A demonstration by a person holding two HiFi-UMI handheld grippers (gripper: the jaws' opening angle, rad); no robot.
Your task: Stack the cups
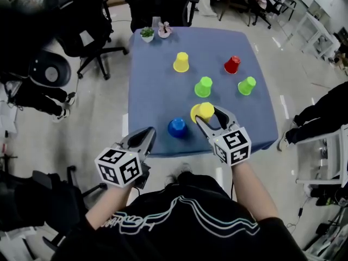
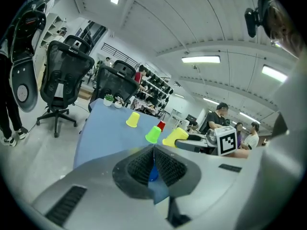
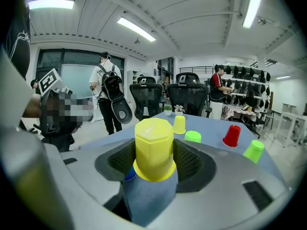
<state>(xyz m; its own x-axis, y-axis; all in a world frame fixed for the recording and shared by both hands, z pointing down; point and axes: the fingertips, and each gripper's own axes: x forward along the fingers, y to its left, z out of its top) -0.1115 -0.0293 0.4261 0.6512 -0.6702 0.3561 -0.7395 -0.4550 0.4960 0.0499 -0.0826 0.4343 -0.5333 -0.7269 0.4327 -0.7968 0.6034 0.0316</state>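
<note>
An upside-down yellow cup (image 1: 205, 111) (image 3: 153, 145) sits between the jaws of my right gripper (image 1: 209, 115) (image 3: 154, 159), which is shut on its sides over the near part of the blue-clothed table (image 1: 152, 91). Just left of it a blue cup (image 1: 177, 127) (image 3: 128, 175) stands upside down. Further back stand a green cup (image 1: 203, 86) (image 3: 193, 136), a second green cup (image 1: 246, 85) (image 3: 253, 151), a red cup (image 1: 232, 64) (image 3: 231, 135) and another yellow cup (image 1: 181, 62) (image 3: 179, 124). My left gripper (image 1: 148, 132) (image 2: 153, 163) is shut and empty at the table's front left edge.
A small potted plant (image 1: 147, 33) and a pink ornament (image 1: 164, 30) stand at the table's far left corner. Black office chairs (image 1: 81, 20) ring the far side and left. A person's legs (image 1: 321, 113) are to the right of the table.
</note>
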